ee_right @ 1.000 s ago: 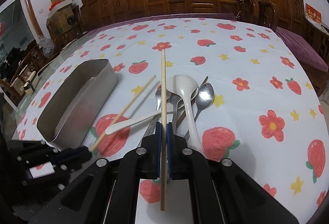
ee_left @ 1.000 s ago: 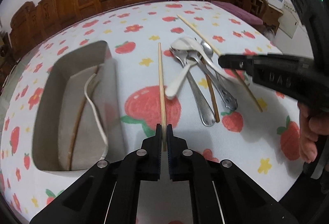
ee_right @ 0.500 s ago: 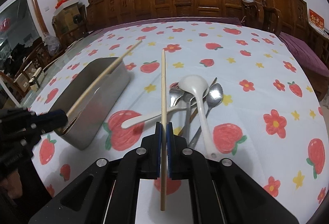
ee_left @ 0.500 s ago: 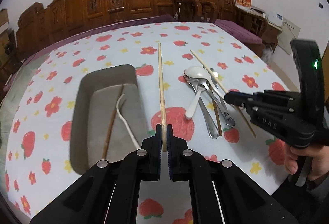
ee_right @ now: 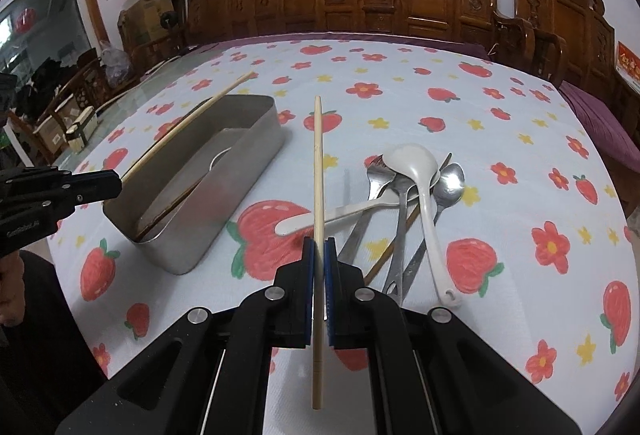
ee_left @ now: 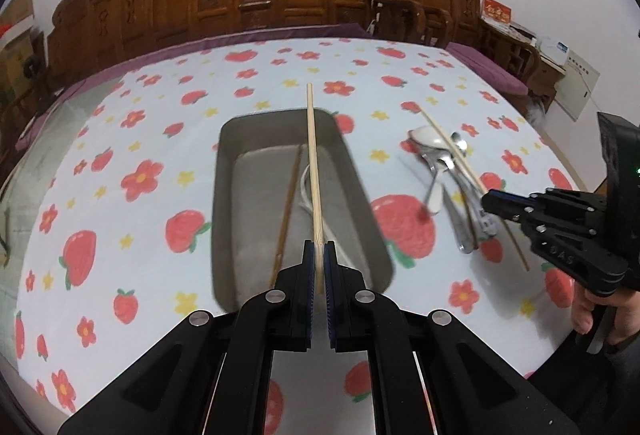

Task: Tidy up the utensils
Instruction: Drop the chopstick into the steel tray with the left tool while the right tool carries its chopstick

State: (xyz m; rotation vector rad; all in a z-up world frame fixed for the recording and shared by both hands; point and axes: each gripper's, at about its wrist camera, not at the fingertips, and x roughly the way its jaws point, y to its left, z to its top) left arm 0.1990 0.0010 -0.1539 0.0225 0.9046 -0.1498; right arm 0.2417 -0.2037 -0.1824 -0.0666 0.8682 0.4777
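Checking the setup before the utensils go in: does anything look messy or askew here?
The spoons lie crisscrossed in a heap on the tablecloth, one brown chopstick buried beneath. The metal box and both held chopsticks look fine.

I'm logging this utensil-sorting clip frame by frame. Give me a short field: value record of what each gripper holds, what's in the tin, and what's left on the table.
left gripper: shut on a light chopstick, held above the metal tin
right gripper: shut on a second light chopstick, above the tablecloth
tin contents: a dark chopstick and a white utensil, partly hidden
left on table: white spoons and metal spoons in a pile, a dark chopstick beneath
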